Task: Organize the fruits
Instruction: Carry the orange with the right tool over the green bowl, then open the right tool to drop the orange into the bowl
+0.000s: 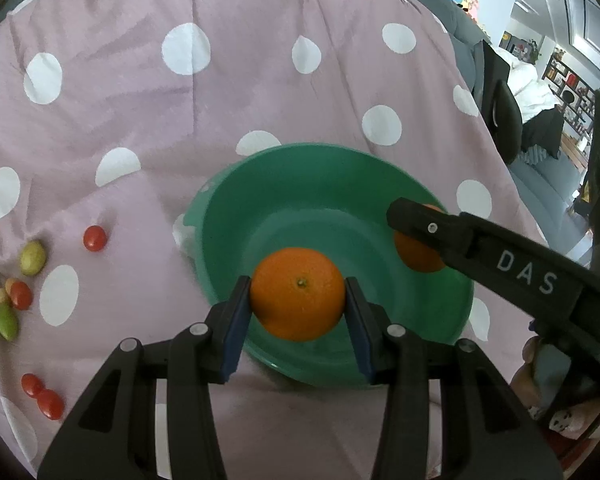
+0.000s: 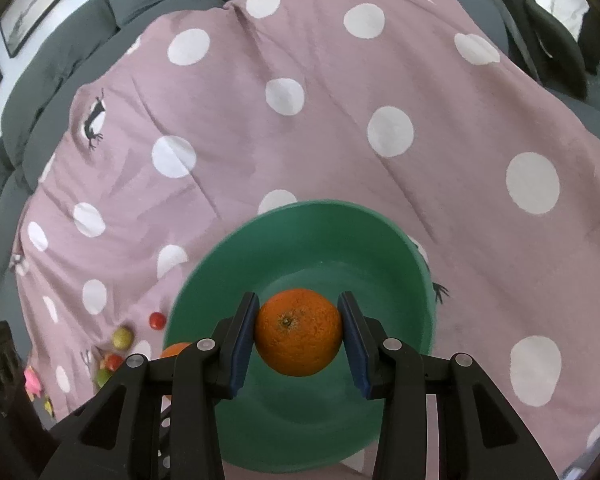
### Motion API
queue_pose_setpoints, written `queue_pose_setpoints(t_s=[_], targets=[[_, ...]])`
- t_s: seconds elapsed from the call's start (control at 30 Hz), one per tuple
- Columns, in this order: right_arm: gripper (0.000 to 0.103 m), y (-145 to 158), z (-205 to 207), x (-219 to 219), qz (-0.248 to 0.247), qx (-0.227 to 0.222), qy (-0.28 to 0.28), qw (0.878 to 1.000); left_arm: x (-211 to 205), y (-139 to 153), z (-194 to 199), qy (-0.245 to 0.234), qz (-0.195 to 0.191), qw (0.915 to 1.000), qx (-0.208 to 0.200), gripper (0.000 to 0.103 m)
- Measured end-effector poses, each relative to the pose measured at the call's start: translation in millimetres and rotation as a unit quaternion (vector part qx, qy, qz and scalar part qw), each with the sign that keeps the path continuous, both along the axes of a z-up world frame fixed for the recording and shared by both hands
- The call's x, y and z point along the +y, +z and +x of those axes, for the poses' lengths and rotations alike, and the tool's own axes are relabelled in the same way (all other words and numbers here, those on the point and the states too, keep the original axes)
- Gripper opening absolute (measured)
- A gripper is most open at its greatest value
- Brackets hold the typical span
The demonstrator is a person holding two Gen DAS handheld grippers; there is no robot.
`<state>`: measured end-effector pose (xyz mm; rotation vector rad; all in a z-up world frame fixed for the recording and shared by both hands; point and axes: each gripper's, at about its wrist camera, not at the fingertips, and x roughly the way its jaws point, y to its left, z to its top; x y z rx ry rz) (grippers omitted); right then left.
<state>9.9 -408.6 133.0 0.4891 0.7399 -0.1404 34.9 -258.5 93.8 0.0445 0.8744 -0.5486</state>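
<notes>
A green bowl (image 1: pixel 228 216) sits on a pink cloth (image 1: pixel 220 92) with white polka dots, draped over a grey sofa (image 2: pixel 52 40). The left gripper (image 1: pixel 298 314) is closed on an orange (image 1: pixel 298 294), its two blue-padded fingers (image 1: pixel 234 326) pressing the fruit on either side, and it holds that orange over the near part of the bowl, above the bowl's floor. The right gripper (image 2: pixel 298 334) grips a second orange (image 2: pixel 298 332) the same way, its pads against both sides of the fruit, held over the middle of the bowl (image 2: pixel 204 280). In the left wrist view the right gripper reaches in from the right over the bowl's right rim, with its orange (image 1: pixel 416 254) partly hidden behind one black finger. Whether either orange touches the bowl cannot be told. On the cloth, left of the bowl and towards the cloth's left edge, lies a scatter of small fruits: a red cherry tomato (image 1: pixel 95 238) nearest the bowl, a yellow-green one (image 1: pixel 32 258) further out, a cluster of red and green ones (image 1: pixel 12 306) beyond that, and a pair of red tomatoes (image 1: pixel 42 396) at the near-left.
</notes>
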Motion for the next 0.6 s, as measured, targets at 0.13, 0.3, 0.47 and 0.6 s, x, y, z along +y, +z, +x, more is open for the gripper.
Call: queue_pose_setpoints(t_s=[0.13,0.3,0.47,0.6], targets=[[0.043,-1.1,1.5,0.2,-0.002,0.005,0.000,1.000,-3.9,-2.1,-0.2,-0.002,0.004,1.0000,0.001,0.045],[0.043,-2.6,2.9,0.6,-0.008,0.014,-0.001,1.000,-7.7,-3.3,-0.9,-0.005,0.007,1.0000,0.002,0.045],[0.043,-3.9,4.5,0.4,-0.012,0.020,-0.004,1.000,-10.0,-4.8,-1.0,-0.009,0.007,0.9999,0.005,0.045],[0.043,-4.6,6.2,1.5,-0.014,0.025,-0.009,1.000,-11.6,-5.3,-1.4,-0.009,0.007,0.9999,0.007,0.046]])
